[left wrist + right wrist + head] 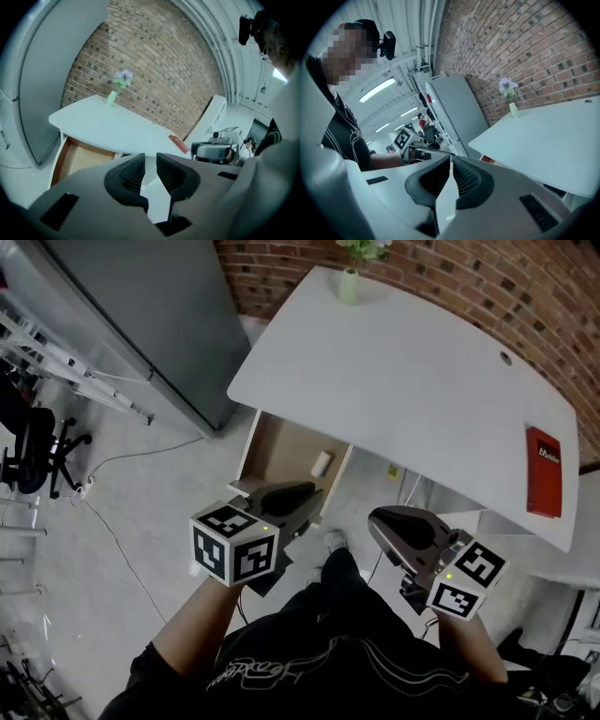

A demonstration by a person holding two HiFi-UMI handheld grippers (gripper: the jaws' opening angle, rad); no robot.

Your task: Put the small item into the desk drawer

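- The drawer stands pulled out from under the white desk; its pale brown bottom is in plain sight from the head view; the left gripper view also catches its open corner
- The small item, pale and roll-shaped, lies inside the drawer just beside its right wall; neither gripper touches it
- The left gripper hangs over the drawer's near edge; in its own view the 2 jaws stand a narrow gap apart with nothing between them
- The right gripper is held to the right of the drawer, clear of it and of the desk; in its own view the jaws meet with nothing in them
- On the desk, a green vase with flowers stands at the far edge by the brick wall; a red book lies flat near the right end, well apart from the vase
- A tall grey cabinet stands left of the desk; a black chair sits further left on the floor
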